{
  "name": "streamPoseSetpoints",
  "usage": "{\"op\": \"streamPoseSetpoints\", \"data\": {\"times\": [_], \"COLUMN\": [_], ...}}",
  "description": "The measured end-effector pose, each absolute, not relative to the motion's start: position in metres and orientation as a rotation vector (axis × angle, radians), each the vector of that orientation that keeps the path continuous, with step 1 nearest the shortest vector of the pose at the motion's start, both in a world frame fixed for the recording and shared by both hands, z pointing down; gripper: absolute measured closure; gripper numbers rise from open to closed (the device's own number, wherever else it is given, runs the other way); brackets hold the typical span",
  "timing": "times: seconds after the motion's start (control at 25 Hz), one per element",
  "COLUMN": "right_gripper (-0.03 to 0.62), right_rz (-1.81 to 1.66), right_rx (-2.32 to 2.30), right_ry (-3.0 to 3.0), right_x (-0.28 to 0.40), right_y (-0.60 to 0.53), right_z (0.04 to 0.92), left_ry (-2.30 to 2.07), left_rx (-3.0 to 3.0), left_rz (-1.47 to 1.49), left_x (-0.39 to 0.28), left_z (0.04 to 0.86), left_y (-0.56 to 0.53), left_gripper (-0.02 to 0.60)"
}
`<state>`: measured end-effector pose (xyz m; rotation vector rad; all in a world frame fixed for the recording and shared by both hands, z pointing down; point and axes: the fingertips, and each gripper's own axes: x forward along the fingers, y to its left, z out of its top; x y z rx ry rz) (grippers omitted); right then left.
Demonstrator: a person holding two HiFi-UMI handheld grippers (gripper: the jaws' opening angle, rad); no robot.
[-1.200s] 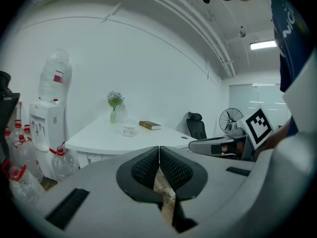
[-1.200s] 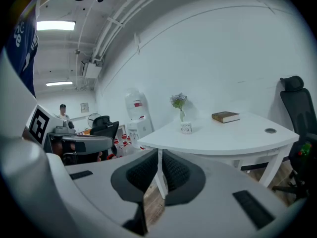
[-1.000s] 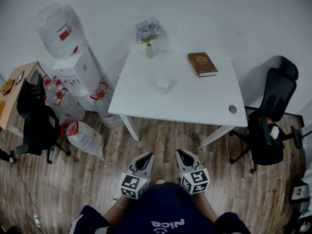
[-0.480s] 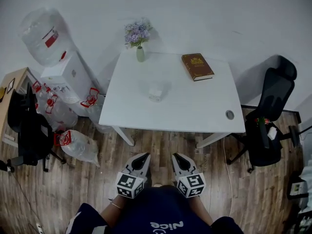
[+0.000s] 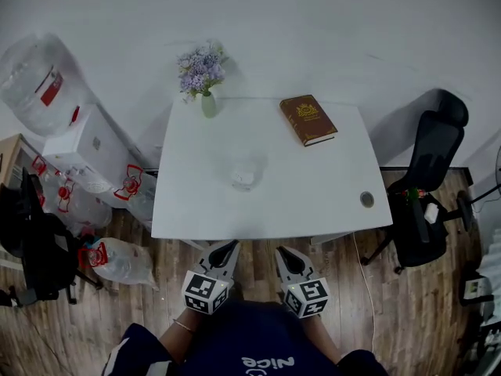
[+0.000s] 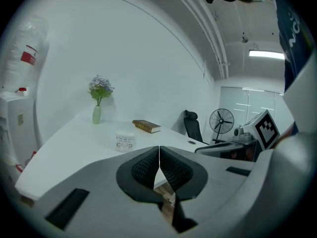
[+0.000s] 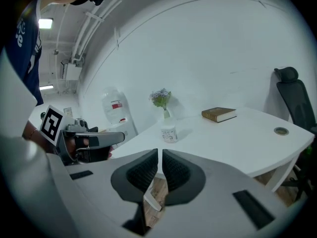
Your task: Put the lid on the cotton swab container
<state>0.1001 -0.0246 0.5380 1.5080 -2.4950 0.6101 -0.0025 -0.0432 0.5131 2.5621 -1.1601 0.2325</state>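
The cotton swab container (image 5: 244, 177) is a small clear round tub with a printed label, standing near the middle of the white table (image 5: 329, 206). It also shows in the left gripper view (image 6: 125, 141) and the right gripper view (image 7: 169, 133). No separate lid can be made out. My left gripper (image 5: 226, 250) and right gripper (image 5: 282, 254) are side by side just short of the table's front edge, well away from the container. Both point toward it. The left gripper (image 6: 159, 155) and right gripper (image 7: 159, 158) are both shut, with nothing between the pads.
A green vase of purple flowers (image 5: 202, 81) stands at the table's back left and a brown book (image 5: 308, 119) at the back right. A cable hole (image 5: 367, 200) lies near the front right. A black office chair (image 5: 423, 190) is on the right; water bottles and a dispenser (image 5: 74, 143) are on the left.
The table has come closer and moved left in the head view as the person stepped toward it. Both grippers now sit just below its front edge, still shut.
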Motion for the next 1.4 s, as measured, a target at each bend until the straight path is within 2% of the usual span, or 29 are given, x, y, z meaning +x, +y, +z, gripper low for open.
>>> {"op": "streamPoseSetpoints", "data": {"times": [0.76, 1.4], "right_gripper": [0.539, 0.539], "right_rz": [0.675, 0.699], "right_rx": [1.523, 1.485], "right_ry": [-2.515, -2.517], "right_x": [0.022, 0.065], "right_y": [-0.132, -0.190], "right_z": [0.538, 0.532], "left_ry": [-1.033, -1.076], "left_rx": [2.591, 2.568], "left_rz": [0.235, 0.308], "left_x": [-0.068, -0.047], "left_z": [0.525, 0.530], "left_y": [-0.163, -0.202], "left_gripper": [0.560, 0.560]}}
